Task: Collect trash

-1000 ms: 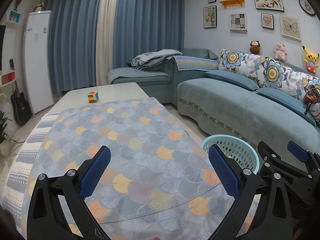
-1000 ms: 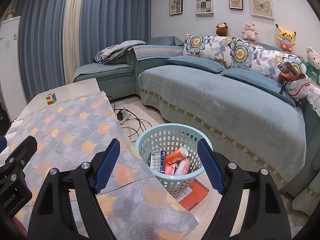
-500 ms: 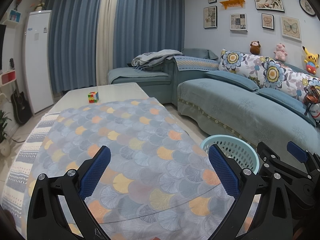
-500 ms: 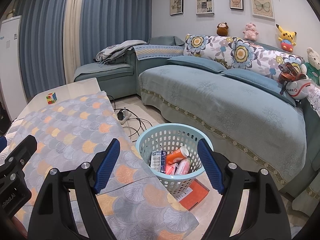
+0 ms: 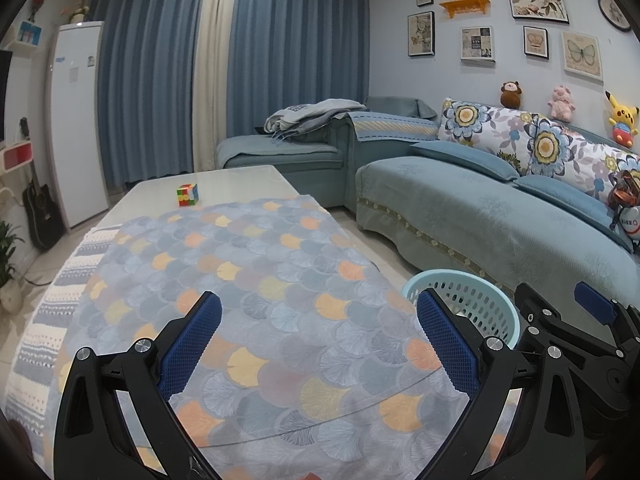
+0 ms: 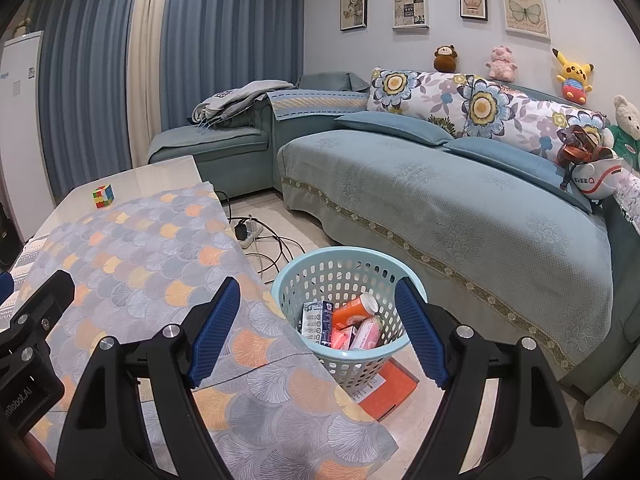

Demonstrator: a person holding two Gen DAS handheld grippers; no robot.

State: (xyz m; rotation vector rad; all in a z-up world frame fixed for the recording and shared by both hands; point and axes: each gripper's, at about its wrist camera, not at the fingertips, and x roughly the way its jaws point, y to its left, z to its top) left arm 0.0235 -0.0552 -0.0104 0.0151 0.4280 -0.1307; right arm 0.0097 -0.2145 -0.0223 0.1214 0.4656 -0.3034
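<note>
A light blue plastic basket (image 6: 320,276) stands on the floor beside the table; it holds an orange bottle (image 6: 352,312), a blue-white carton (image 6: 316,318) and pink packets (image 6: 366,332). My right gripper (image 6: 316,332) is open and empty, held above the table edge and the basket. My left gripper (image 5: 318,340) is open and empty above the tablecloth. The basket rim (image 5: 496,292) shows in the left wrist view, partly behind the right gripper (image 5: 560,320).
A table with a scale-patterned cloth (image 5: 248,280) carries a colour cube (image 5: 188,195) at its far end. An orange flat box (image 6: 390,390) lies on the floor by the basket. Cables and a power strip (image 6: 250,234) lie on the floor. A blue sofa (image 6: 460,208) runs along the right.
</note>
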